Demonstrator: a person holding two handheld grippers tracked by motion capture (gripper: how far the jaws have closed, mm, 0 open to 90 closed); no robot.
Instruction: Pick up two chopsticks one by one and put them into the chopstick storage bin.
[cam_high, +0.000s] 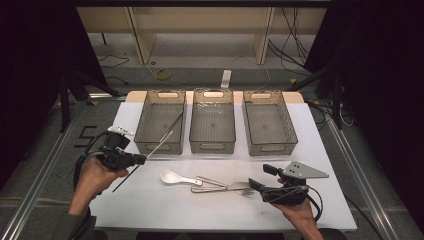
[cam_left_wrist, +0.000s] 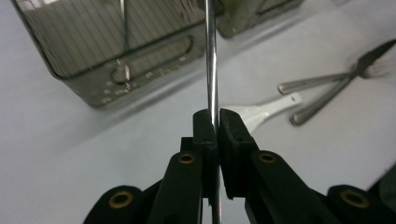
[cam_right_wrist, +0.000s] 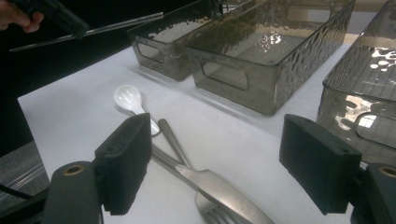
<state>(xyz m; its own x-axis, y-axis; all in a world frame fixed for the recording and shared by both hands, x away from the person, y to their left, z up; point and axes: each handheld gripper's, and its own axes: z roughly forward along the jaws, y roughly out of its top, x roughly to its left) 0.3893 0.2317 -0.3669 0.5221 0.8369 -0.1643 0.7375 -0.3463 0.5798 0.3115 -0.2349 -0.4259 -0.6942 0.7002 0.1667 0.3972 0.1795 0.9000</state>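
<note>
- A person sat at a table covered in a white sheet (cam_high: 150, 200), with a gripper in each hand.
- The left gripper (cam_high: 142, 159) was clamped shut on a thin metal chopstick (cam_high: 155, 150), its two black pads pressed against the rod from either side.
- The chopstick was held above the table at the left, slanting up towards the near edge of the left bin (cam_high: 160, 122), one of three clear grey bins in a row at the back.
- A second thin rod (cam_high: 175, 121) lay inside that left bin.
- The middle bin (cam_high: 212, 122) and the right bin (cam_high: 269, 122) stood just beside it.
- The right gripper (cam_high: 256, 176) rested at the right with its jaws spread wide and nothing between them.
- On the sheet between the hands lay a white spoon (cam_high: 172, 177), and just right of it a metal fork (cam_high: 240, 191) and other metal cutlery, close to the right gripper's tips.
</note>
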